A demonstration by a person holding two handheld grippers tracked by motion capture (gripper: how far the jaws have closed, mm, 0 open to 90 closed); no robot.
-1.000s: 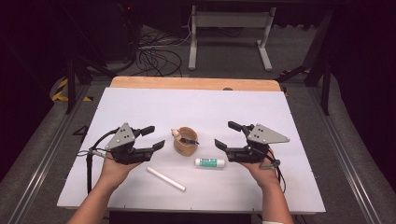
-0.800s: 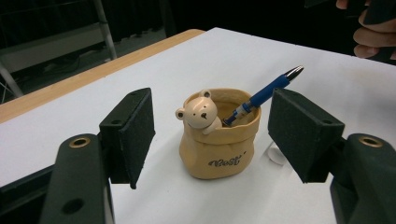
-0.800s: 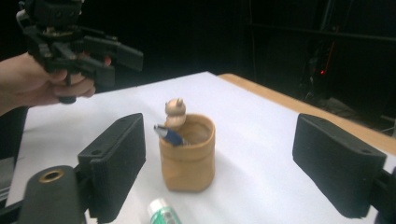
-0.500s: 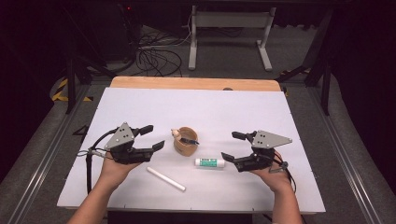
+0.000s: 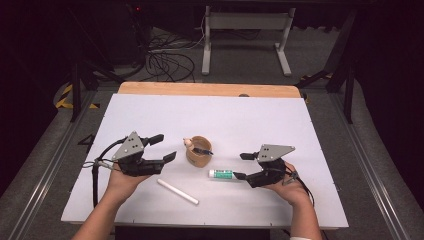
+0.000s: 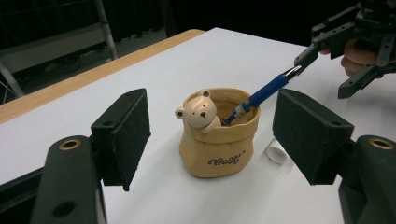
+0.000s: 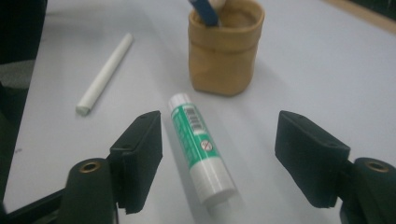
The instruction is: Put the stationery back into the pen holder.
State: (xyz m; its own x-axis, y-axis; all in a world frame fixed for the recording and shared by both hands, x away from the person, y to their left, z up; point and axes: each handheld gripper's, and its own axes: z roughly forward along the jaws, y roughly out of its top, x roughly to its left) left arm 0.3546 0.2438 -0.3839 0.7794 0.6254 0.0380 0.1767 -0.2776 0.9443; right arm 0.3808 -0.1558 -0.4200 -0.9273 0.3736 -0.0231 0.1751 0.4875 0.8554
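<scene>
Right gripper [image 5: 239, 165] low over the table [image 5: 310, 150], jaws spread to either side of the green-and-white glue stick [image 5: 220, 174], pads clear of it. In the right gripper view, tube [image 7: 201, 147] lying flat between the two black jaws, running lengthwise away from the camera, cap end nearest. Jaws just been narrowing, with the stick between them but not yet pressed. Judged as lining up for a pinch across the tube's width, hence the low, level approach.

Left gripper [image 5: 165, 147] spread wide and holding nothing, aimed at the tan bear-faced pouch [image 5: 198, 151]. Seen along its own jaws, pouch [image 6: 219, 135] standing upright between and beyond the two pads, untouched; blue pen [image 6: 261, 95] leaning out of its mouth toward the far hand. Probably parked there to steady the soft pouch when something goes in. Its jaws just been opening a little further, nothing between them.

Farther out, white chalk-like stick [image 5: 177, 191] lying loose on the table near the person's edge, between the two hands, apart from everything.

Against a second ago: right gripper lower and closer to the glue stick, formerly raised just past its end. Left hand, pouch, pen, glue stick and white stick in the same places.
</scene>
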